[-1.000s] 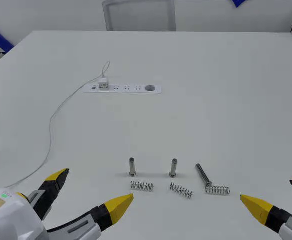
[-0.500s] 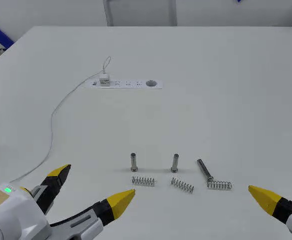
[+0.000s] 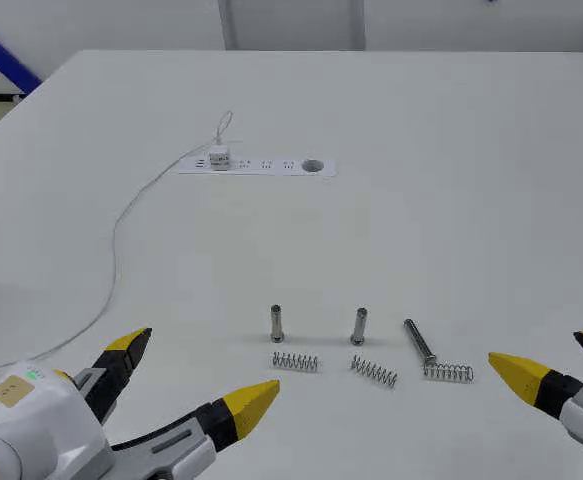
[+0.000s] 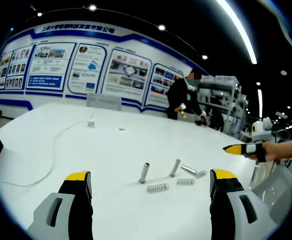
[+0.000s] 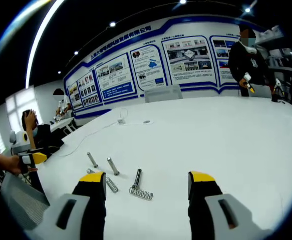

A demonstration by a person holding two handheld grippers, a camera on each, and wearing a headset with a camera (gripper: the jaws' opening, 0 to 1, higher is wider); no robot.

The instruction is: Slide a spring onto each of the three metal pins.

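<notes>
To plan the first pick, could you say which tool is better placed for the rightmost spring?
Probably the right tool: open, it is just right of the rightmost spring, while the left tool is farther off.

Head view: high, tilted forward and down over white tabletop (image 3: 451, 200); row of short silver metal pins (image 3: 359, 325) and small coiled wire springs (image 3: 373, 371) near bottom edge. Left gripper view: low over table, faces row from left, near. Right gripper view: low, from right, near. All three share row and white power strip (image 3: 261, 166).
</notes>
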